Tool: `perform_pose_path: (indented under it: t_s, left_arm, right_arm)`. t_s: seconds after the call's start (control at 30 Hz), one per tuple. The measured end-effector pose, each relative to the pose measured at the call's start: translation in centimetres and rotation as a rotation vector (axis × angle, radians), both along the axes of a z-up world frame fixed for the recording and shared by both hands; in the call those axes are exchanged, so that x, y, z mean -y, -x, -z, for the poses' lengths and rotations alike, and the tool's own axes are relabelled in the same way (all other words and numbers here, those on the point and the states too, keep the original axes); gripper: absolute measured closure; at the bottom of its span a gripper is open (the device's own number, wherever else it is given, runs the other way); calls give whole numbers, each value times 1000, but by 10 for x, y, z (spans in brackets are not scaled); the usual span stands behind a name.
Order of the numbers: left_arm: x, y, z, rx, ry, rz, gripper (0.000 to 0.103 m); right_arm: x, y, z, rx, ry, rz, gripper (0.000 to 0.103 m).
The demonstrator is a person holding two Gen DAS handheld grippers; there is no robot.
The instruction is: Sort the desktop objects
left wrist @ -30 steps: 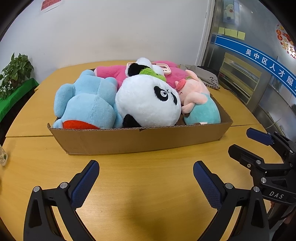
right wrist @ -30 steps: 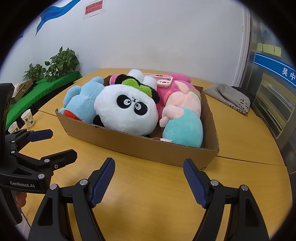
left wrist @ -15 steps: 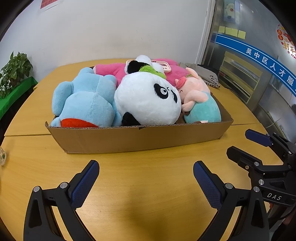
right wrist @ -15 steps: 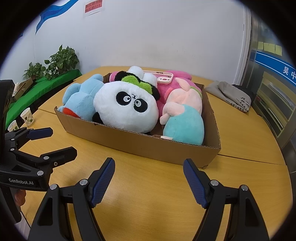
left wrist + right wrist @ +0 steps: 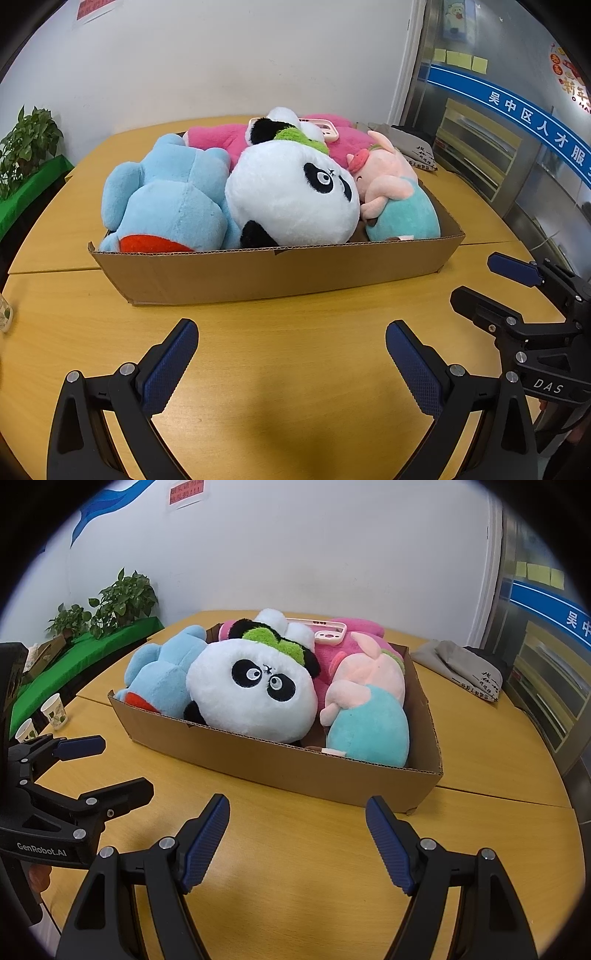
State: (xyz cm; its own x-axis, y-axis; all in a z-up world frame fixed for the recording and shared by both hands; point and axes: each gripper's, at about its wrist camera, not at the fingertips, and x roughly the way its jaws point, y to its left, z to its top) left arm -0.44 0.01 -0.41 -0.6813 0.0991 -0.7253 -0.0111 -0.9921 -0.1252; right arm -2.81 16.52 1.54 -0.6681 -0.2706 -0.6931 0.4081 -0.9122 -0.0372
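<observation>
Both wide open and empty: left gripper [image 5: 291, 354], right gripper [image 5: 297, 830]. Panda plush [image 5: 291, 195] in cardboard box [image 5: 280, 273] probably soft, light; best pinched at near round belly.

Panda plush [image 5: 291, 195] in box [image 5: 280, 273], between elephant plush [image 5: 170, 203] and pig plush [image 5: 399, 206].

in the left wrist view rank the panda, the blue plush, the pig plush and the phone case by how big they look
1. panda, blue plush: too alike to rank
2. pig plush
3. phone case, farthest back
</observation>
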Motion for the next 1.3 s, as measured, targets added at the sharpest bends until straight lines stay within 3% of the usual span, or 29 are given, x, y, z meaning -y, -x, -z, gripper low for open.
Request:
perform_pose_path:
  t_s: [0.17, 0.3, 0.43, 0.67, 0.77, 0.87, 0.97, 1.03, 1.1, 1.13, 1.3]
  left_arm:
    - [4, 0, 2, 3, -15, 19, 0]
    - [34, -3, 4, 6, -36, 39, 0]
    - [93, -17, 12, -5, 4, 53, 0]
    - [194, -38, 41, 37, -36, 57, 0]
    - [217, -44, 64, 74, 15, 99, 0]
    - [224, -43, 84, 115, 46, 144, 0]
    - [223, -40, 99, 116, 102, 189, 0]
    - [220, -38, 101, 106, 124, 217, 0]
    - [219, -38, 101, 102, 131, 245, 0]
    - [219, -38, 101, 100, 130, 254, 0]
    - [219, -37, 101, 99, 130, 280, 0]
  right_arm:
    - [-3, 0, 0, 1, 11, -8, 27]
    - [-24, 1, 0, 4, 74, -52, 27]
    - [-86, 12, 19, 25, 107, -65, 27]
    - [-198, 29, 73, 90, -24, -94, 25]
    - [-234, 34, 91, 137, -23, -113, 25]
    - [-262, 40, 101, 141, -7, -123, 25]
    - [-279, 48, 120, 159, -71, -105, 25]
    - [-289, 53, 124, 151, -49, -87, 14]
    - [-289, 54, 125, 153, -49, -88, 11]
    - [-287, 54, 126, 162, -51, -102, 1]
    - [-281, 53, 129, 174, -49, -146, 0]
